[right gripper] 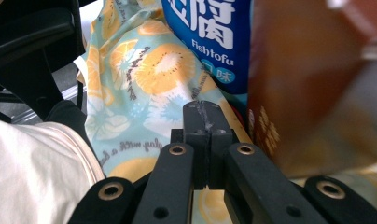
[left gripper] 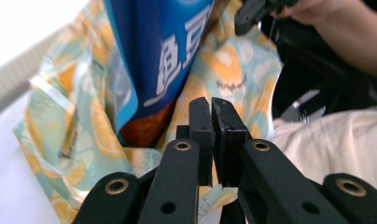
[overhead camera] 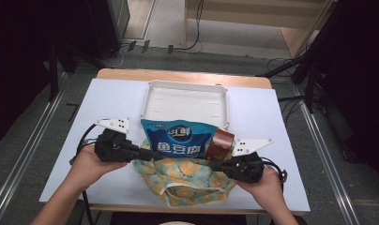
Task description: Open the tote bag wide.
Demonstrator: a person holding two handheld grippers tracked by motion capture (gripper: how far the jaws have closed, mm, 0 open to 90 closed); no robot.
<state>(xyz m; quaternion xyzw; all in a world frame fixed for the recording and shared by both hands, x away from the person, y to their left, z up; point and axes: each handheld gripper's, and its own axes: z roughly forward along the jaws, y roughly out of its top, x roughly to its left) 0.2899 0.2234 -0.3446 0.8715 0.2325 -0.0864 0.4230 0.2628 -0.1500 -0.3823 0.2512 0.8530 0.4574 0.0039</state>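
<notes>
High view, step: both grippers hold the fruit-print bag (overhead camera: 187,180) by its mouth edges, one at each side, apparently lifting it with goods inside; I judge this the carrying or packing step.
High view, left gripper (overhead camera: 147,153): jaws pressed together on the bag's left edge.
High view, right gripper (overhead camera: 216,165): jaws pressed together on the bag's right edge.
High view, place: the bag sits at the near edge of the white table (overhead camera: 112,101), in front of the white tray (overhead camera: 185,89).
High view, contents: a blue snack pouch (overhead camera: 180,139) and a brown package (overhead camera: 220,144) stick out of the bag toward the tray.
High view, axis: the pouch's long axis runs across the table, its top toward the tray; the bag mouth stretches left to right between the grippers.
Left gripper view: jaws nearly touching, thin bag fabric (left gripper: 74,140) pinched between them; the pouch (left gripper: 163,51) stands upright in the opening.
Right gripper view: jaws fully together on the bag cloth (right gripper: 144,79); the pouch (right gripper: 214,32) and brown package (right gripper: 298,88) lie just beyond.
Next move: likely an even lift with both hands, keeping the mouth taut so nothing tips out.
</notes>
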